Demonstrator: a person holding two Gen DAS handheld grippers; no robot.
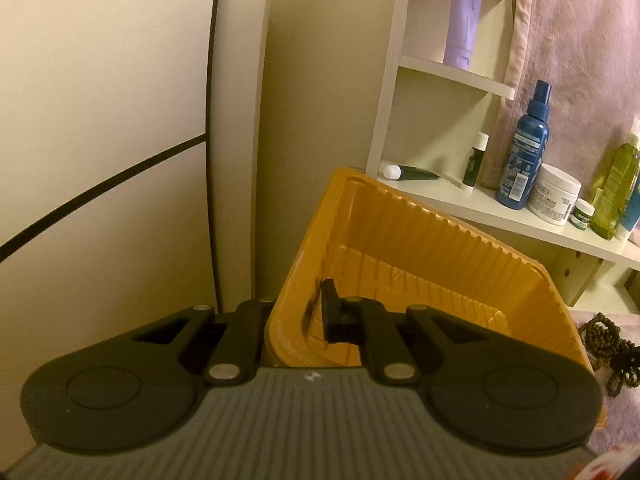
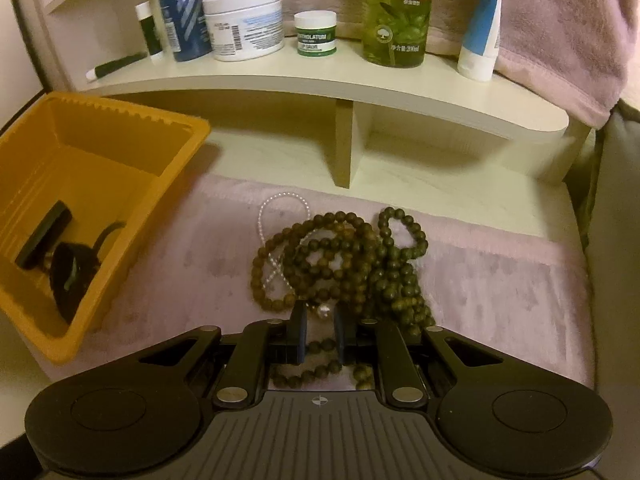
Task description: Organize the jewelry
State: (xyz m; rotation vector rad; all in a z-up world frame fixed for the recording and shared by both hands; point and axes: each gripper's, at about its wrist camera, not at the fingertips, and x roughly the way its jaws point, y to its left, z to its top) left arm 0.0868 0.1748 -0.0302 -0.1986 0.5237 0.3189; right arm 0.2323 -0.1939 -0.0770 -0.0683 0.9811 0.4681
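left gripper (image 1: pixel 298 312) – clamped on the near wall of the yellow tray (image 1: pixel 400 240) | right gripper (image 2: pixel 320 334) – jaws narrow, a pearl bead (image 2: pixel 323 311) between them; grip unclear | dark bead strands (image 2: pixel 344 256) heaped mid-cloth (image 2: pixel 500 300)

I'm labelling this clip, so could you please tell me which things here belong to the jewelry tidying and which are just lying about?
Part of the job:
- dark bead strands
- pearl string
- orange tray
- left gripper
- right gripper

Just lying about:
- olive bottle
- white jar
- blue spray bottle
- purple tube
- shelf
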